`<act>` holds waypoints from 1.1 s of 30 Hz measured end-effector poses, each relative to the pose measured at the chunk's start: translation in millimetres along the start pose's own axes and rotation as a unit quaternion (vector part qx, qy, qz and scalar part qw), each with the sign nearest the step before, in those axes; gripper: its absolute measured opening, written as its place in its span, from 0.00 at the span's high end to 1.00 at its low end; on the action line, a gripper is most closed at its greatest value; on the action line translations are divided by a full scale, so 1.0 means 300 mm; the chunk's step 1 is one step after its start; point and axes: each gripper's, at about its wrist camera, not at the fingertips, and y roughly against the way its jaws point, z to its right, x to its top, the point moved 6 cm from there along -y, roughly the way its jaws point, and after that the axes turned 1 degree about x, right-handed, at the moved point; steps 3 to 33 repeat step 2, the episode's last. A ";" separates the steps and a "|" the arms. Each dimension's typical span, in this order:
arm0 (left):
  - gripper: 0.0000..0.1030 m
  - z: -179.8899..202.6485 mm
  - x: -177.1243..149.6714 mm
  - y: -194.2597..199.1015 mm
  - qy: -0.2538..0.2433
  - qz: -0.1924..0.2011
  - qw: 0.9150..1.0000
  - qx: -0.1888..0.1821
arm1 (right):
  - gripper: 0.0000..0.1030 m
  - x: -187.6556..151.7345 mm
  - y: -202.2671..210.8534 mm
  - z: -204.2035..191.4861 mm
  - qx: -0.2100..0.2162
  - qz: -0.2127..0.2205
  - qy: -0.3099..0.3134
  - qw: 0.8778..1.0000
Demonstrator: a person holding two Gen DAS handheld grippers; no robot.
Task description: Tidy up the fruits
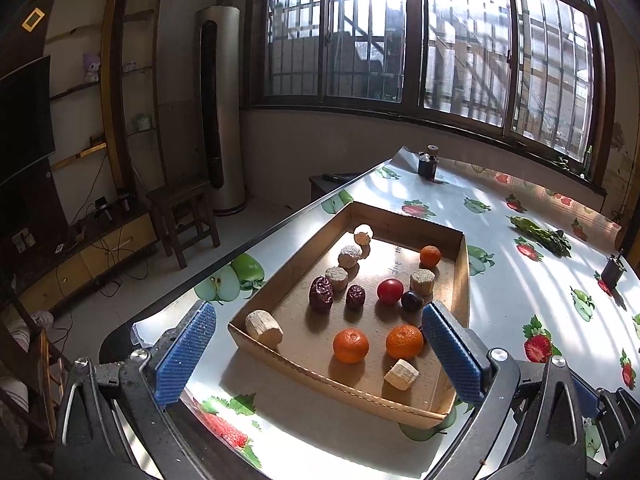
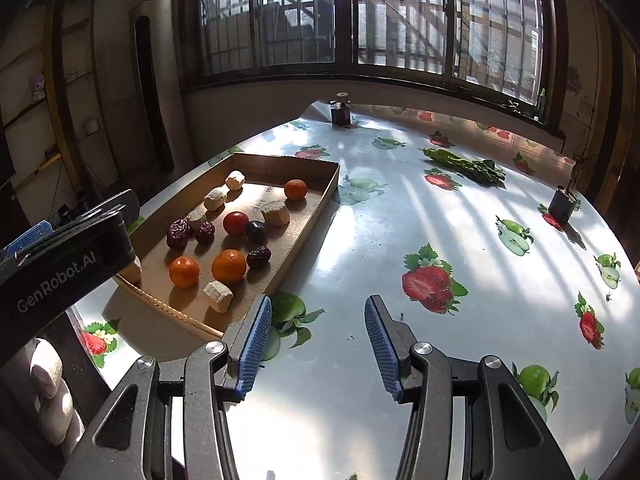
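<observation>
A shallow cardboard tray (image 1: 352, 394) (image 2: 316, 200) lies on the table's left side. It holds three oranges (image 1: 351, 345) (image 2: 228, 266), a red tomato (image 1: 389, 291) (image 2: 235, 223), a dark plum (image 1: 411, 300) (image 2: 256, 230), wrinkled red dates (image 1: 321, 299) (image 2: 178, 233) and several pale sugarcane pieces (image 1: 263, 327) (image 2: 217, 296). My left gripper (image 1: 318, 350) is open, its blue pads straddling the tray's near end. My right gripper (image 2: 318, 346) is open and empty over bare tablecloth to the right of the tray.
The table (image 2: 400, 240) has a fruit-print cloth. Green vegetables (image 1: 540, 234) (image 2: 464, 164) lie at the far right. A small dark bottle (image 1: 428, 164) (image 2: 340, 112) stands at the far edge, and a dark box (image 1: 613, 270) (image 2: 563, 204) at the right. The table edge runs left of the tray.
</observation>
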 end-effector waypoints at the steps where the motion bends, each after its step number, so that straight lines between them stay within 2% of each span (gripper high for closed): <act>1: 0.00 -0.007 -0.001 -0.009 0.001 -0.006 1.000 0.003 | 0.48 0.002 -0.004 -0.010 0.003 -0.003 0.002 1.000; 2: 0.00 -0.016 -0.002 -0.018 0.002 -0.015 1.000 0.004 | 0.48 0.003 -0.009 -0.020 0.007 -0.006 0.005 1.000; 33: 0.00 -0.016 -0.002 -0.018 0.002 -0.015 1.000 0.004 | 0.48 0.003 -0.009 -0.020 0.007 -0.006 0.005 1.000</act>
